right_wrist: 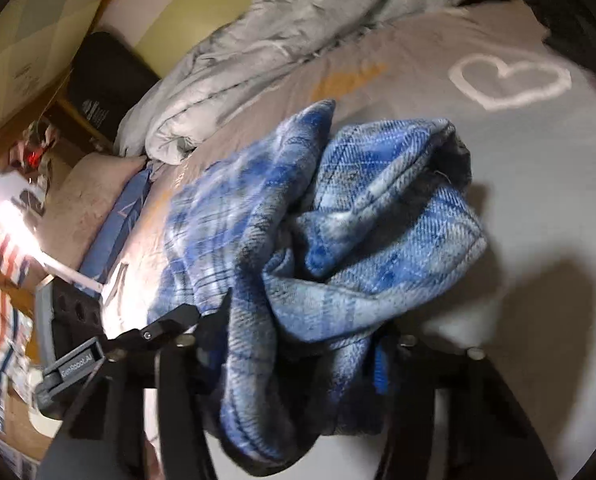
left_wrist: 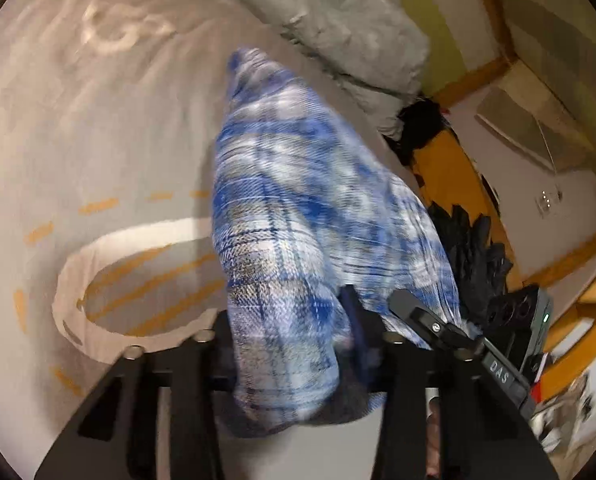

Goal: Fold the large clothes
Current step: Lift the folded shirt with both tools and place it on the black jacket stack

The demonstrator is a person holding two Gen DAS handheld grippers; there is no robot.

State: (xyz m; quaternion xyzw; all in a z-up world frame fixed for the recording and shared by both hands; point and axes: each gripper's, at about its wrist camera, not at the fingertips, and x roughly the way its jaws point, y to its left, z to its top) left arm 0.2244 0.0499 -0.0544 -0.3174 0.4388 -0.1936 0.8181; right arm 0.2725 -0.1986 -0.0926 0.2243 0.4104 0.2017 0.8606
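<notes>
On bed: blue plaid garment [right_wrist: 337,216] lay bunched on grey bedsheet [left_wrist: 98,140], crumpled grey duvet [right_wrist: 234,60] behind it.
L gripper [left_wrist: 294,344]: jaws pinched a fold of the plaid cloth.
R gripper [right_wrist: 298,344]: jaws pinched another bunch of same cloth.
Sheet print: white heart [right_wrist: 509,80] just past garment.

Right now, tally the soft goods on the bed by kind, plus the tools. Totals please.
Blue plaid garment: 1, bunched, gripped by both tools
Grey duvet: 1, crumpled at the far side
Printed grey bed sheet: 1
Tools: 2, left tool and right tool
Total: 5
</notes>
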